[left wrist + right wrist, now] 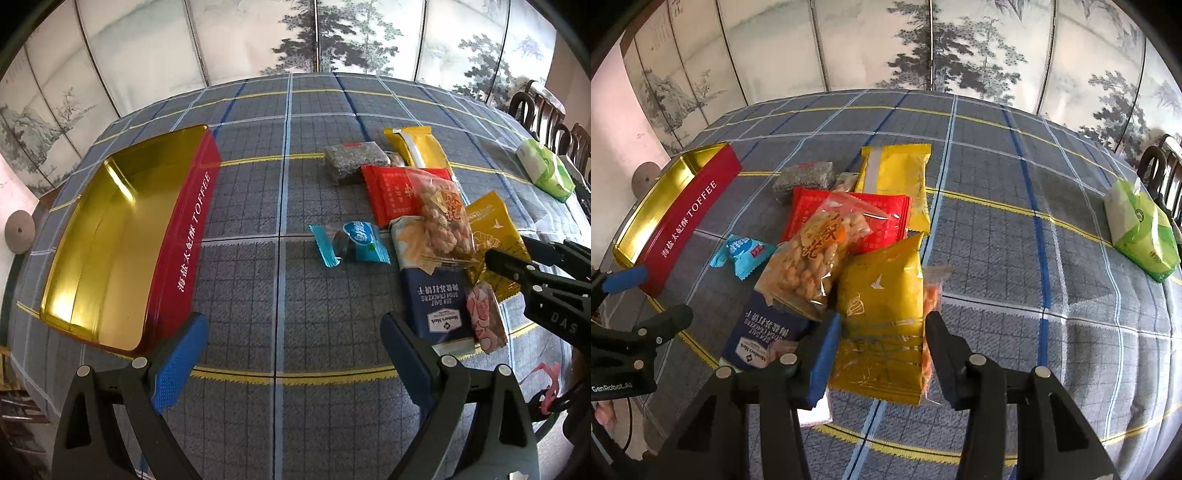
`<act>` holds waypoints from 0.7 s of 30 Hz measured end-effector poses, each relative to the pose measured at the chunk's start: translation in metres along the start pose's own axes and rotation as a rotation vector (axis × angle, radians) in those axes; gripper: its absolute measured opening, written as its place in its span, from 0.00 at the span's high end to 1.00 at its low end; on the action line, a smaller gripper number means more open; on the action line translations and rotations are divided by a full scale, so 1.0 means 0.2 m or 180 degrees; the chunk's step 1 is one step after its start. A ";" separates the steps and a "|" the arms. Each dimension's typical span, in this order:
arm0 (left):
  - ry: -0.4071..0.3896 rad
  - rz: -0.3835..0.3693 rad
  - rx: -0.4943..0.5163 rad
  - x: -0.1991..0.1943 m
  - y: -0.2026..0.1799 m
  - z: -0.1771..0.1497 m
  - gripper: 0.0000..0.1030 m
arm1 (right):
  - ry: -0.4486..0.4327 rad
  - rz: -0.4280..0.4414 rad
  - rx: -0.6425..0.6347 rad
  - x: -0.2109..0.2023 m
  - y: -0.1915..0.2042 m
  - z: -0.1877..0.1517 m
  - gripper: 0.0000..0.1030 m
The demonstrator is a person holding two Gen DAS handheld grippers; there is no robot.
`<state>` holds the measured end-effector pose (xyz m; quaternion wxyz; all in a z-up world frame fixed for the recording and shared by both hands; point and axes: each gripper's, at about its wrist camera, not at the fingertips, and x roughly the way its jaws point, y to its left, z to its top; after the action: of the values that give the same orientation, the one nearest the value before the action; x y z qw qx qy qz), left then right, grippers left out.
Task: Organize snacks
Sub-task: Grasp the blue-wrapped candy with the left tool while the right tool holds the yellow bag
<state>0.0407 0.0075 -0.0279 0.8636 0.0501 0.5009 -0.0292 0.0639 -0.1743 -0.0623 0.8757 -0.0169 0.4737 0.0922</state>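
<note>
A pile of snack packets lies on the plaid tablecloth: a clear bag of fried twists (812, 266), a red packet (882, 218), a navy cracker packet (764, 332), a blue candy (742, 254) and a long yellow packet (897, 173). My right gripper (882, 321) straddles a gold-yellow packet (882, 295), its pads against the packet's two sides, the foil wrinkled between them. The open red toffee tin (192, 229), gold inside, sits at the left. My left gripper (293, 321) hangs open over bare cloth beside the tin, with nothing between its fingers.
A green tissue pack (1141, 229) lies at the far right of the table. Dark wooden chairs (554, 118) stand beyond that edge. A painted folding screen (258, 37) closes off the back. A grey block packet (351, 158) and a pink packet (487, 321) flank the pile.
</note>
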 end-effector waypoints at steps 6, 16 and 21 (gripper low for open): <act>-0.0003 -0.0018 0.0004 0.01 0.01 0.01 0.10 | -0.0001 -0.0091 -0.0137 0.02 0.03 0.04 0.53; -0.0004 -0.0071 -0.0012 0.03 0.02 0.04 0.10 | 0.0054 -0.0134 -0.0202 0.08 0.04 0.07 0.49; 0.0016 -0.0090 -0.0027 0.04 0.02 0.05 0.11 | 0.0008 -0.0125 -0.0195 0.07 0.03 0.06 0.58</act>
<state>0.0534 0.0107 -0.0300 0.8620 0.0394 0.5039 -0.0390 0.0805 -0.1646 -0.0662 0.8757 -0.0531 0.4714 0.0895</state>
